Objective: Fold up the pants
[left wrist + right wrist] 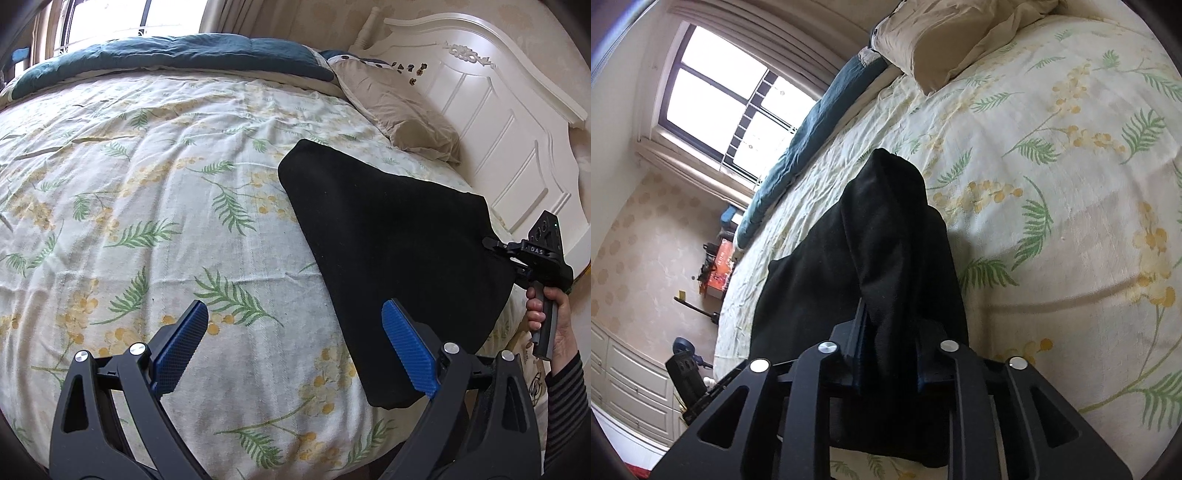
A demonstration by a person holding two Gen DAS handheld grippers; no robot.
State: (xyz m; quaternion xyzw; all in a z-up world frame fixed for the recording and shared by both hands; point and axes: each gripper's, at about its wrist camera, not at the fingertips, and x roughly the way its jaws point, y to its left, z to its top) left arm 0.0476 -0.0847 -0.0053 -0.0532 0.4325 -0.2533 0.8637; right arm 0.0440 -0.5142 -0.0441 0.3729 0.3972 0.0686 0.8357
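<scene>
From my left wrist camera, the bed sheet (147, 192) with its green ferns and yellow blossoms spreads wide and bare from nine o'clock through to the centre, giving plenty of flat room on that side; a dark teal quilt (177, 55) lines the far edge at eleven to twelve o'clock under the window (110, 18). My left gripper (291, 350) hangs over that sheet with its blue pads (181, 347) spread wide apart, holding nothing, the right-hand pad lying just at the near edge of the black pants (388, 251). The pants sit as a folded dark slab from the centre toward four o'clock, their far corner pointing at a beige pillow (402, 110) at one o'clock, and the white headboard (498, 122) closes off the space at two o'clock. At three o'clock my right gripper (496, 251) bites the pants' edge, with my right hand (550, 317) on its handle. In my right wrist camera the right gripper (888, 350) has its fingers pressed onto a bunched ridge of the pants (886, 236), which rises toward twelve o'clock, with open sheet (1071, 184) from one to four o'clock
</scene>
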